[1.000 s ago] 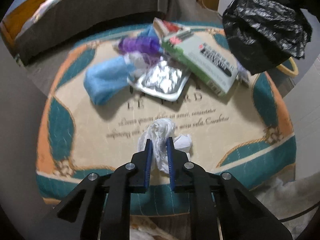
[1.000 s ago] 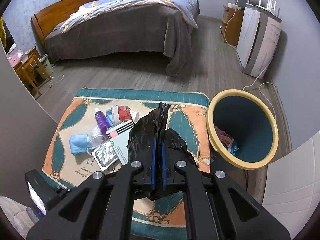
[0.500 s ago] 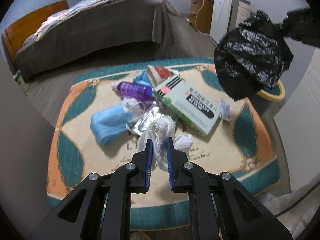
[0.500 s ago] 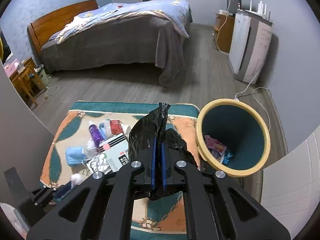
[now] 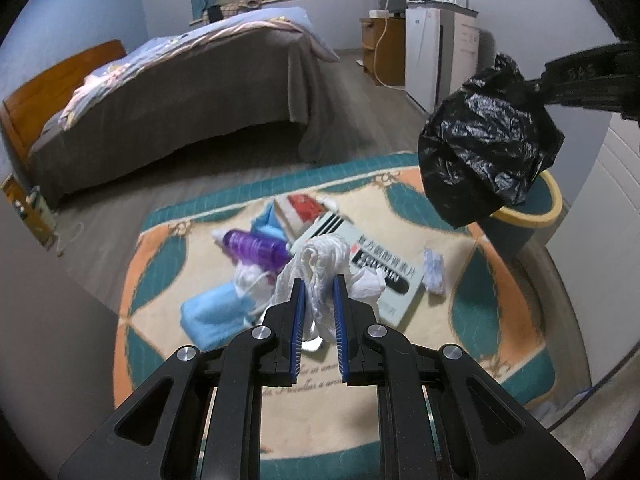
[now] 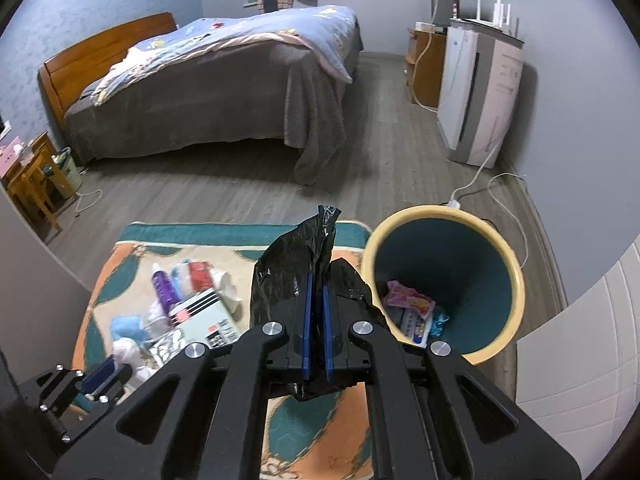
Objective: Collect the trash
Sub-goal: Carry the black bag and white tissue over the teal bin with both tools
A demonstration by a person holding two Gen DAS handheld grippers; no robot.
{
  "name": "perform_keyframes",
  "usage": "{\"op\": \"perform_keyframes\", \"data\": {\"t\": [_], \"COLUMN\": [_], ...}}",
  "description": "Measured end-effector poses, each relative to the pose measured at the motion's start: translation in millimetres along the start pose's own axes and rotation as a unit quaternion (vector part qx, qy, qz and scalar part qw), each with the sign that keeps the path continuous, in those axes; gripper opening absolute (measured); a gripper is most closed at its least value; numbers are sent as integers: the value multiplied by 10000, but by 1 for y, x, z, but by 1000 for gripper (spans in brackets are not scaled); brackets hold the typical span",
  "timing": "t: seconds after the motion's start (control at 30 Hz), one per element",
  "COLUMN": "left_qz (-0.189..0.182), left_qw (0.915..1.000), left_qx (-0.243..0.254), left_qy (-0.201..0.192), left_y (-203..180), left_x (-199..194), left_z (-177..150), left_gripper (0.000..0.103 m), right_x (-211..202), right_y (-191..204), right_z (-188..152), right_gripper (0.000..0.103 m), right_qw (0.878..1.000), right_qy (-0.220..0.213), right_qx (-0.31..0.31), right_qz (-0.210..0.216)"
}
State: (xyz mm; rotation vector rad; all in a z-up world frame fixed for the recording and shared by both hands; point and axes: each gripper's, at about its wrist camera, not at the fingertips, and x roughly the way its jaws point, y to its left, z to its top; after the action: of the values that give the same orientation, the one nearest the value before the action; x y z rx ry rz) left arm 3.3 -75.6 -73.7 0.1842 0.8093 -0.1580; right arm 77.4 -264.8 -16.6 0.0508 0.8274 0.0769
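Note:
My left gripper (image 5: 318,280) is shut on a crumpled white tissue (image 5: 320,256), held up above the patterned rug (image 5: 500,320). My right gripper (image 6: 316,280) is shut on a crinkled black plastic bag (image 6: 296,264); the left wrist view shows that bag (image 5: 488,148) hanging over the bin's rim. The teal bin with a yellow rim (image 6: 500,248) stands just right of the bag and holds a pink wrapper (image 6: 408,296). On the rug lie a purple bottle (image 5: 252,244), a blue face mask (image 5: 216,312), a white medicine box (image 5: 384,276) and a small crumpled wrapper (image 5: 434,270).
A bed (image 6: 224,80) with a grey cover stands across the wooden floor. A white appliance (image 6: 480,96) and its cable (image 6: 496,184) sit by the right wall near the bin. A small wooden table (image 6: 28,176) is at the far left.
My left gripper has risen with the white tissue off the rug, and the view has tipped up toward the bed. My right gripper with the black bag has shifted toward the bin.

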Motion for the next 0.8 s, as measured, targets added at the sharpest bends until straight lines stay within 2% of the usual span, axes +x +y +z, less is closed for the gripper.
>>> {"op": "perform_keyframes", "data": {"t": [0.4, 0.8], "left_qz": [-198, -550], "left_qw": [9998, 9967], "left_qx": [59, 583], "left_qy": [-59, -88], "left_y": [-28, -84], "left_x": [21, 44], "left_z": [43, 78], "left_gripper": [15, 15], "right_x": [12, 28], "right_y": [-48, -91], "right_z": [15, 23], "right_gripper": [4, 5], "right_qw": [9987, 9966], "right_qy": [-147, -189], "right_qx": [430, 653], "right_qz": [-229, -470]}}
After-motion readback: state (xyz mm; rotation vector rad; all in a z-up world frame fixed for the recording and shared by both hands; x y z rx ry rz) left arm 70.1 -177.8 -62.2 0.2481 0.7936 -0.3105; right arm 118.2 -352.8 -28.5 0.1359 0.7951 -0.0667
